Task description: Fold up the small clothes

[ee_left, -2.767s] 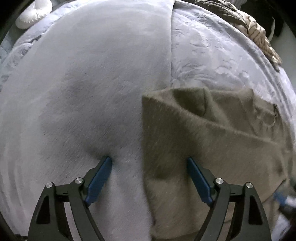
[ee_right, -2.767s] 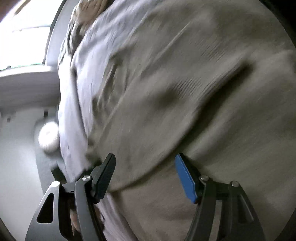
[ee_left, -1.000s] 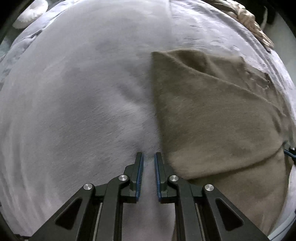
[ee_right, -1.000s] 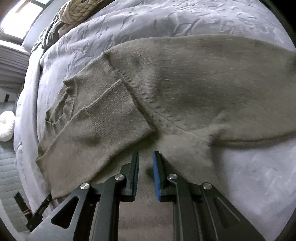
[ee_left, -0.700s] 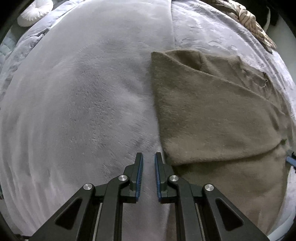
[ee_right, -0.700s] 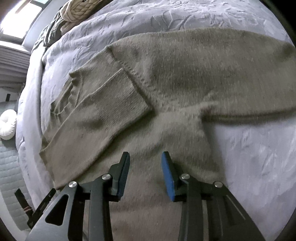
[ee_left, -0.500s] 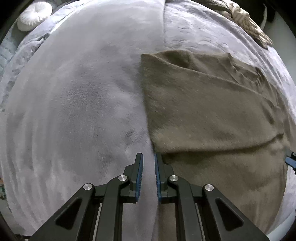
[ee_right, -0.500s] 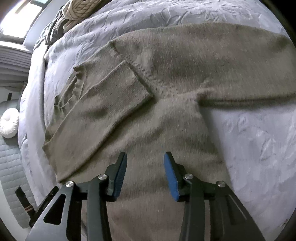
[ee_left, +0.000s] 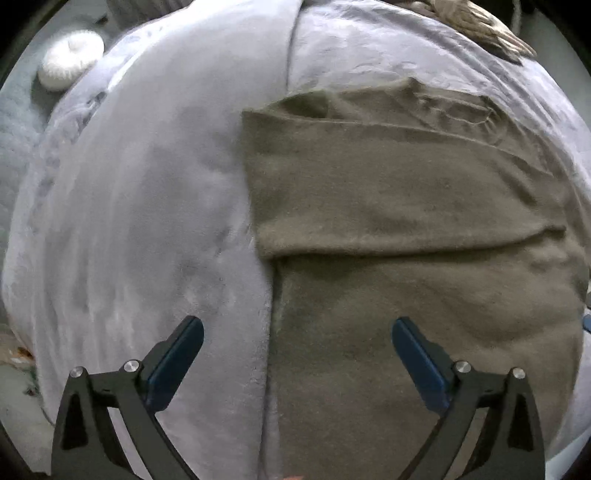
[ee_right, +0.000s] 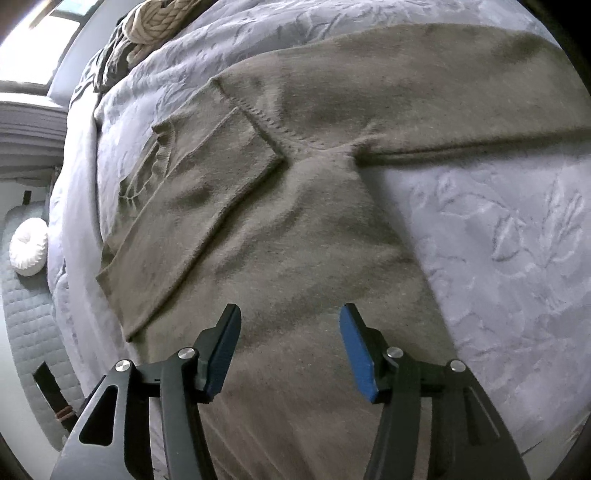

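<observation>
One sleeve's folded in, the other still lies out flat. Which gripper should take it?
Right, probably. The right gripper is open over the sweater beside the spread sleeve; the left gripper straddles the opposite edge.

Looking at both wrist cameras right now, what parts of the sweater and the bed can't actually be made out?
- Sweater hem: cut off by the bottom edge and the gripper bodies in both wrist views.
- Unfolded sleeve: its cuff runs past the right edge of the right wrist view.
- Under the folded sleeve: hidden by that sleeve.
- Braided cream object: cut off by the top edge, identity unclear.
- Bedcover: blurred in the left wrist view.
</observation>
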A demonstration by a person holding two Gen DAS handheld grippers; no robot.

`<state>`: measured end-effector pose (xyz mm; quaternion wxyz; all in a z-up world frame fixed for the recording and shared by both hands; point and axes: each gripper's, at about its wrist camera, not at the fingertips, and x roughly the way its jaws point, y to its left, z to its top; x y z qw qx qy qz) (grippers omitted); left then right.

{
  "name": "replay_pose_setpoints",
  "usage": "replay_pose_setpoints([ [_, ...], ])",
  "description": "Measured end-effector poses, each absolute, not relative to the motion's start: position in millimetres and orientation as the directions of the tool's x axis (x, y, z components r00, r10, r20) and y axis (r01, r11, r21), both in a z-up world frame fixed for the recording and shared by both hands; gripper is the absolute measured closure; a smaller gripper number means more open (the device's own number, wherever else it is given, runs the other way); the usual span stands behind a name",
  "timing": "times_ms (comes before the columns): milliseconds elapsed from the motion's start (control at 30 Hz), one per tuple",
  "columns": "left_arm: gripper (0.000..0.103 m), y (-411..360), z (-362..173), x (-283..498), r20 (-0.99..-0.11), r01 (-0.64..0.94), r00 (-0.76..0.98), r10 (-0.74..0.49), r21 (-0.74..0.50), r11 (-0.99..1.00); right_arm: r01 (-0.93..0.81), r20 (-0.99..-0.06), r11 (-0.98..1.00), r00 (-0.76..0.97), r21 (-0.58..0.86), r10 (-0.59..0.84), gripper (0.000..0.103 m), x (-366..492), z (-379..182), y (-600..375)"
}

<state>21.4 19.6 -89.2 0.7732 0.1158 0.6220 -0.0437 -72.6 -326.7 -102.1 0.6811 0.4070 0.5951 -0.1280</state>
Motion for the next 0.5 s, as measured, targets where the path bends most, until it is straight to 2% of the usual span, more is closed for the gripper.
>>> replay_pose_setpoints([
  [133,0.001,-3,-87,9,-0.973,0.221,0.22,0.074,0.123,0.967,0.671,-0.912,0.619,0.269,0.409,0.311,0.042,-83,-103,-336],
  [300,0.001,15,-76,29,-0.978,0.222,0.195,0.08,0.123,0.967,0.696,-0.899,0.57,0.31,0.436,0.309,0.041,-101,-104,-360],
  [500,0.001,-9,-76,25,-0.988,0.303,0.145,0.045,0.088,0.949,0.754,-0.895,0.484,0.349,0.444,0.278,0.041,-129,-110,-402],
])
